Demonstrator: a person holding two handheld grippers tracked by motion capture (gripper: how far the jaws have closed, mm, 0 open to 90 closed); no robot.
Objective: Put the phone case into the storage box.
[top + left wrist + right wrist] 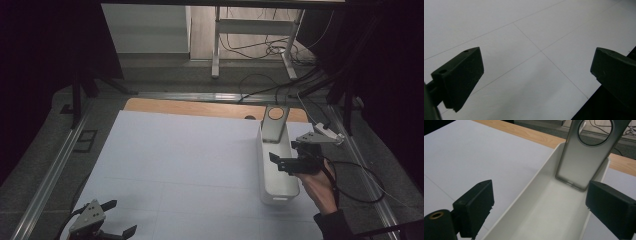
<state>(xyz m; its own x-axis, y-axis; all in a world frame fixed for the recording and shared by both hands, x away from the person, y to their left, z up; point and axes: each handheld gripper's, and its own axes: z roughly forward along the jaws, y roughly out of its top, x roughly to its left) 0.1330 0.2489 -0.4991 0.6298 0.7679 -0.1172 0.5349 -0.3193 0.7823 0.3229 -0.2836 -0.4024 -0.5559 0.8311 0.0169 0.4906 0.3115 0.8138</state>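
A long white bin (278, 186) stands on the right side of the white table sheet (190, 160). A grey phone case (274, 122) with a round hole leans upright against the bin's far end. In the right gripper view the case (584, 162) rests inside the bin (524, 195), beyond the jaws. My right gripper (278, 161), held by a hand, hovers over the bin's middle and is open (540, 191), its jaws straddling the bin with nothing gripped. My left gripper (122, 217) sits at the near left corner, open (536, 58) over the bare sheet.
A wooden table edge (200, 107) shows beyond the sheet. Metal rails (50, 180) run along both sides. Cables (270, 50) and a desk frame (216, 45) lie on the floor behind. The near table edge (604, 105) drops off beside the left gripper's jaw.
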